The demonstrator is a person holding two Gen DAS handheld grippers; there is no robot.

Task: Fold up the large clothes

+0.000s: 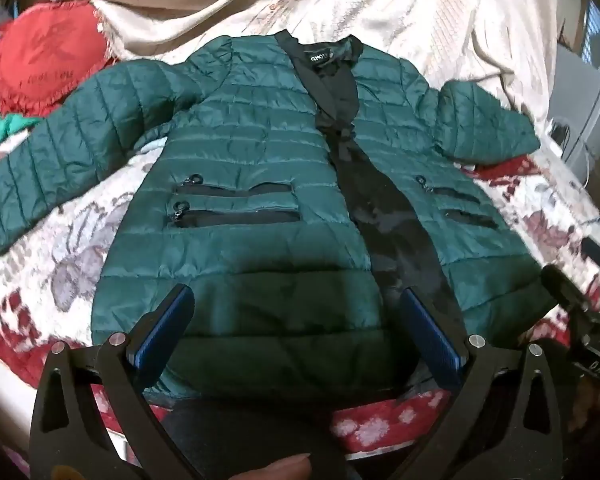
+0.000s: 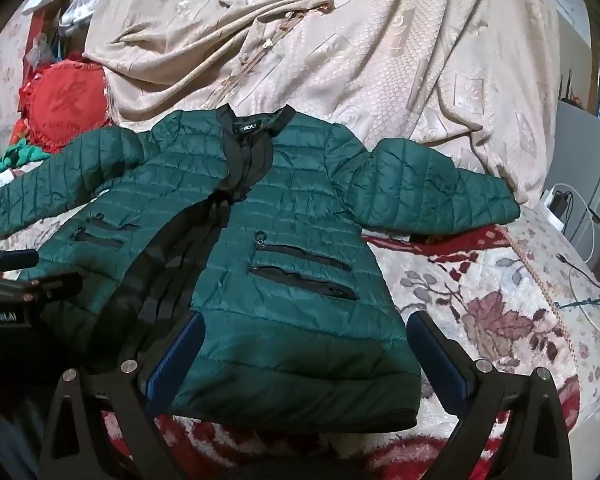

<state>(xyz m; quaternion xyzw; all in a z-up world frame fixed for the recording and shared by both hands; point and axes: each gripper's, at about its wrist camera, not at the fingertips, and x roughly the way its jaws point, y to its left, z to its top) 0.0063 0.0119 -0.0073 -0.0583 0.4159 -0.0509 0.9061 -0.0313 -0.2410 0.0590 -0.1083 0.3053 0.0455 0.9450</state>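
A floral bedspread [image 2: 500, 320], cream with red and mauve leaves, covers the bed, and a heap of beige patterned fabric [image 2: 340, 40] is piled along its far side. On the bedspread lies one dark green quilted puffer jacket [image 1: 240, 184], front up, collar toward the beige heap and hem toward the camera. Its front hangs open down the middle, so a strip of black lining [image 1: 384, 208] shows. Two sleeves spread outward, one to each side, and four zipped pockets can be counted, two stacked on each front panel. A single red frilled cushion [image 1: 48, 56] sits beyond the left sleeve.

Two grippers hover over the hem and neither holds anything. The left gripper [image 1: 296, 320] stands spread wide above the left panel near the open front, its blue pads clear of the cloth. The right gripper [image 2: 306, 354] is likewise released, its fingers straddling the right panel's lower corner without pressing on it.

The fold looks not yet begun. The main risk is probably the slick, puffy shell: a shallow pinch could slip off or catch only the top layer, leaving the back panel behind. The open front could also slide apart when a side is lifted, giving a crooked fold. A sleeve carried inward may drag on the fuzzy bedspread and bunch up. At the right edge of the bed a cable [image 2: 580, 280] lies near enough that a wide swing might snag it.
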